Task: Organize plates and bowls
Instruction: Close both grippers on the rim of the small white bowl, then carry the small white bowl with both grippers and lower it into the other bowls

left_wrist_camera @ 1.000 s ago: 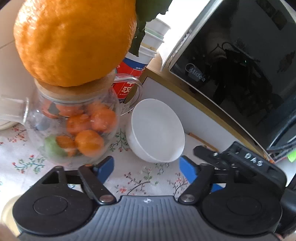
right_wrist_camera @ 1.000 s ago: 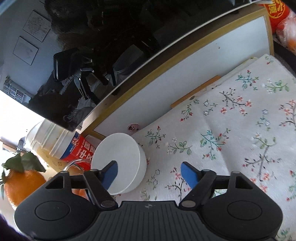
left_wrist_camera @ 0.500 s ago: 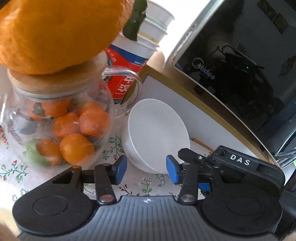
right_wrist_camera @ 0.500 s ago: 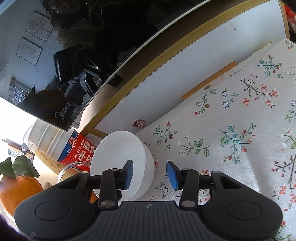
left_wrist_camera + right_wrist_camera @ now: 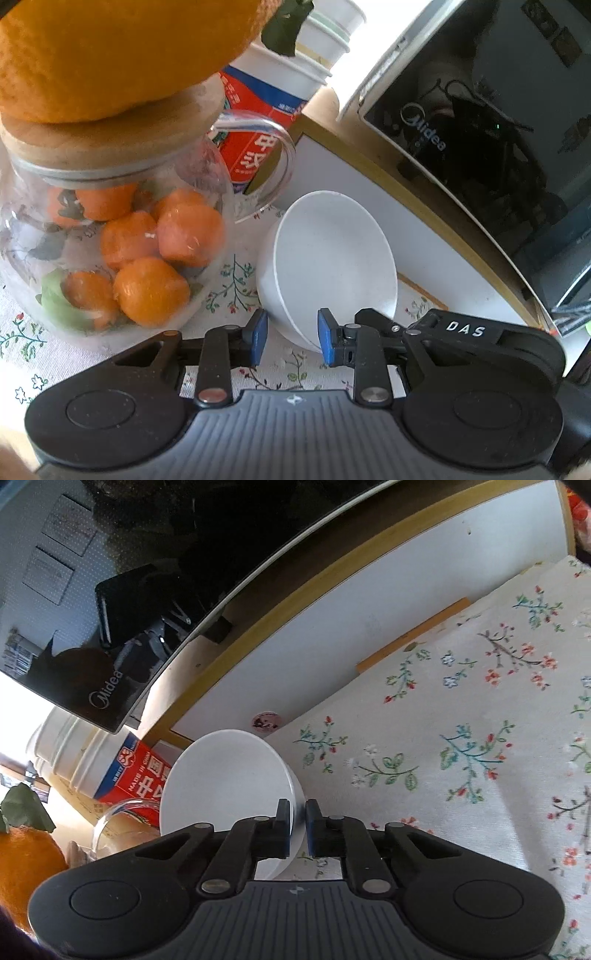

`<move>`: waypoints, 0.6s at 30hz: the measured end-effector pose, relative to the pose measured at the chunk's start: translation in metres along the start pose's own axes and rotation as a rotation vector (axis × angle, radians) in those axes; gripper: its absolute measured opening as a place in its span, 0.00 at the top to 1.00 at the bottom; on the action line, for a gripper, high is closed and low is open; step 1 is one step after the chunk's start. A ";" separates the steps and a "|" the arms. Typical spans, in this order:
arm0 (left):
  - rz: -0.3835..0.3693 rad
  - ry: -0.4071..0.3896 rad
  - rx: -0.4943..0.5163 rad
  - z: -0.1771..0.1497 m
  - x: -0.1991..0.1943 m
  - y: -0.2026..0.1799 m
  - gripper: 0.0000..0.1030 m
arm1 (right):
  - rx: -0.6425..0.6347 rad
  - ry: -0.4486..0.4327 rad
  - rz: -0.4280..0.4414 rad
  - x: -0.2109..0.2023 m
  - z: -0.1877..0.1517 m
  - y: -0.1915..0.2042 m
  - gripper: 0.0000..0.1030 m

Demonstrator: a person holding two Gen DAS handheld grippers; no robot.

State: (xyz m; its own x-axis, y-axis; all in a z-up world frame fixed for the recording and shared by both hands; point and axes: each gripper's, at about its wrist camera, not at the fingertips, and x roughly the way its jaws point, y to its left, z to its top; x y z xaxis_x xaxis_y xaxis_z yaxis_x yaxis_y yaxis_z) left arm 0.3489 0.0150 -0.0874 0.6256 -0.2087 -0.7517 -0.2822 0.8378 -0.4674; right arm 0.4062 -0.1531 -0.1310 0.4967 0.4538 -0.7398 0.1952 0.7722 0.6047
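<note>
Right wrist view: right gripper point(image 5: 296, 825) clamped on the white bowl point(image 5: 225, 779) rim, bowl tipped up just ahead-left of the fingers. Left gripper point(image 5: 290, 339) jaws just been closing, blue pads either side of the bowl's lower edge, gap visible, not pinching. Glass jar point(image 5: 110, 236) ahead-left.

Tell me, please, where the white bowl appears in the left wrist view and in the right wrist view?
Left wrist: the bowl sits at centre, right of the glass jar, tilted, just beyond the left gripper.
Right wrist: the bowl sits lower centre-left, with its rim between the pads of the right gripper.
Shared landmark: the red carton behind the bowl.
</note>
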 end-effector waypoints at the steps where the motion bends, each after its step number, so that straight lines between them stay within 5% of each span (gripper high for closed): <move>1: 0.003 0.003 0.003 0.000 -0.001 0.000 0.75 | -0.009 -0.001 -0.009 -0.002 0.000 0.001 0.94; 10: 0.007 0.030 0.060 0.002 0.000 -0.005 0.76 | -0.077 0.034 -0.128 -0.026 0.005 0.002 0.94; 18: 0.038 0.020 0.158 -0.006 -0.003 -0.018 0.89 | -0.052 0.058 -0.146 -0.041 -0.001 -0.012 0.94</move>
State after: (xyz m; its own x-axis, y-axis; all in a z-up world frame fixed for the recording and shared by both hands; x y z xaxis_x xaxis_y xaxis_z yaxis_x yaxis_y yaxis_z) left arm 0.3478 -0.0027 -0.0800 0.6016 -0.1842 -0.7773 -0.1861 0.9140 -0.3606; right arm 0.3831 -0.1805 -0.1081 0.4160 0.3589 -0.8356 0.2171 0.8530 0.4745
